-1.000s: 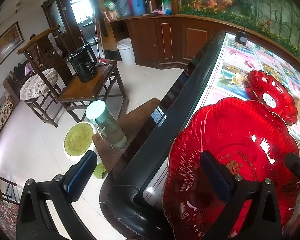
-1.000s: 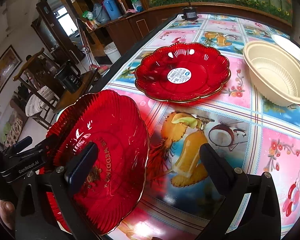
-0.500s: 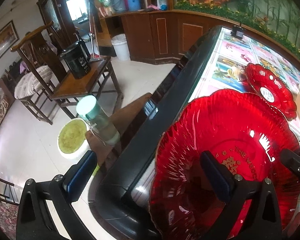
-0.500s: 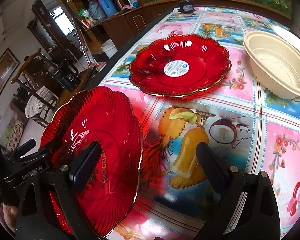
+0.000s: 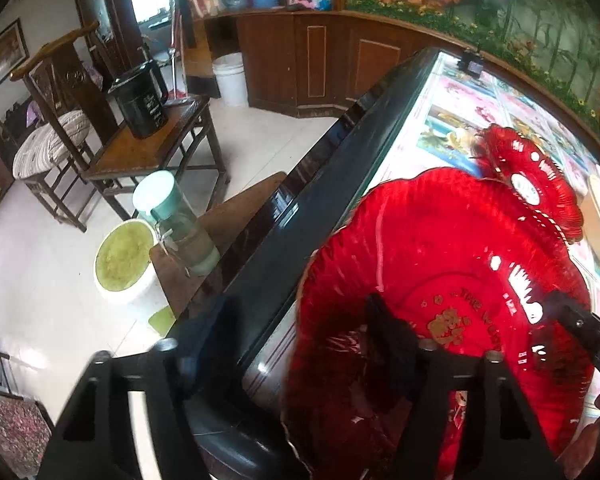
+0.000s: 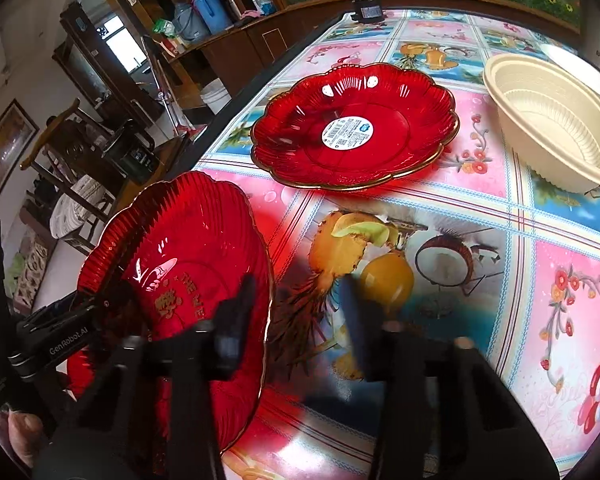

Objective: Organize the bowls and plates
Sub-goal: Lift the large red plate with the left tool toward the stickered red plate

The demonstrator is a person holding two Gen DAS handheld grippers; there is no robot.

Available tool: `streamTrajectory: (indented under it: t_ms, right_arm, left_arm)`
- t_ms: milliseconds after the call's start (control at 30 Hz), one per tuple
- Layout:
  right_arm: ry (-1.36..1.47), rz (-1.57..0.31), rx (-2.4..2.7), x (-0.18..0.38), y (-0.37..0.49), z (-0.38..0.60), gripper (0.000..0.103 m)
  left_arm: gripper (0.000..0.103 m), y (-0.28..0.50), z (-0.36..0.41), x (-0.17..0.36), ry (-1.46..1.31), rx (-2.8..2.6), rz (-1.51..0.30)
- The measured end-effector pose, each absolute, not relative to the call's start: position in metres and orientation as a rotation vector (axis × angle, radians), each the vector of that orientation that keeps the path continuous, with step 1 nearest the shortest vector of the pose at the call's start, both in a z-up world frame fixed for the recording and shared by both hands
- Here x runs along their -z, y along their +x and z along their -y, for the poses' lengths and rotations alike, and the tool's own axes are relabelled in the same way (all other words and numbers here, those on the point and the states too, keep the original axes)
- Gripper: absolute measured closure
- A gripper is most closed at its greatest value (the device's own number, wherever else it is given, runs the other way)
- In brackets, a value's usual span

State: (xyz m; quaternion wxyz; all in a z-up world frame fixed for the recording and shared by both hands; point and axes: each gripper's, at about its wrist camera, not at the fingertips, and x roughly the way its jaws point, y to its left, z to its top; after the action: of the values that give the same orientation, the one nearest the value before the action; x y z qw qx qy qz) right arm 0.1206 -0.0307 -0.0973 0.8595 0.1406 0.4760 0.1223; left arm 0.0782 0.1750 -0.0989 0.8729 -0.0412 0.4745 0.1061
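Note:
A red glass plate with gold lettering [image 5: 452, 280] [image 6: 180, 264] is tilted up at the table's near left edge. My left gripper [image 5: 300, 336] straddles its left rim, its jaws closing but still apart, the right finger [image 5: 388, 332] behind the glass. My right gripper [image 6: 296, 320] straddles its right rim, jaws half shut and blurred, the left finger [image 6: 236, 320] over the plate. A second red plate with a white sticker [image 6: 352, 128] [image 5: 536, 176] lies flat farther back. A cream bowl [image 6: 552, 120] sits at the right.
The table [image 6: 520, 240] has a bright fruit-pattern cloth and a dark edge [image 5: 300, 208]. Left of it stand a bottle on a stool [image 5: 172, 220], a white bucket [image 5: 124, 256], a side table with a black kettle [image 5: 140, 100] and a chair.
Both grippers' jaws have closed in markedly around the rims of the tilted plate. The plate stands a little more upright than before.

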Motion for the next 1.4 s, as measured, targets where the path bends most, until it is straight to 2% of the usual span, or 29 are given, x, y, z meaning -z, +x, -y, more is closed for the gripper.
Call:
streamTrajectory:
  t_ms: [67,100,167,300,367,700,800,900,1000,1067,1100,1300,1400]
  right_arm:
    - [0.309,-0.995,-0.273,0.098,0.119,0.031,0.074]
    - [0.31,-0.99,-0.28,0.098,0.119,0.03,0.077]
    - [0.31,-0.984,-0.29,0.098,0.117,0.03,0.086]
    - [0.308,-0.97,-0.302,0.096,0.114,0.032,0.093]
    - [0.3,-0.962,-0.297,0.094,0.111,0.034,0.094]
    - [0.274,-0.919,-0.233,0.082,0.087,0.07,0.094]
    - [0.282,-0.936,-0.21,0.086,0.084,0.083,0.093]
    - [0.405,-1.023,-0.26,0.102,0.089,0.099,0.093]
    - [0.447,-1.041,-0.297,0.102,0.091,0.106,0.092]
    - [0.447,-1.039,-0.313,0.099,0.091,0.109,0.092]
    - [0.45,-1.027,-0.317,0.096,0.09,0.111,0.092]
    - [0.492,-0.896,-0.364,0.075,0.078,0.134,0.067]
    - [0.523,-0.827,-0.366,0.066,0.07,0.152,0.065]
  left_arm:
    - [0.069,0.077,-0.169,0.096,-0.076,-0.195,-0.983]
    - [0.073,0.078,-0.167,0.095,-0.071,-0.179,-0.988]
    - [0.073,0.079,-0.162,0.095,-0.051,-0.165,-0.993]
    - [0.078,0.076,-0.158,0.094,-0.045,-0.14,-0.992]
    - [0.08,0.074,-0.154,0.092,-0.039,-0.12,-0.991]
    - [0.08,0.062,-0.112,0.092,0.041,-0.03,-1.002]
    - [0.076,0.062,-0.092,0.095,0.114,-0.025,-0.992]
    - [0.069,0.063,-0.084,0.097,0.147,-0.032,-1.0]
    - [0.06,0.059,-0.086,0.096,0.158,-0.04,-1.028]
    - [0.043,0.054,-0.089,0.09,0.169,-0.059,-1.009]
    - [0.04,0.049,-0.094,0.084,0.169,-0.075,-0.985]
    - [0.025,0.016,-0.111,0.058,0.103,-0.086,-0.896]
    - [0.025,0.001,-0.106,0.051,0.086,-0.038,-0.864]
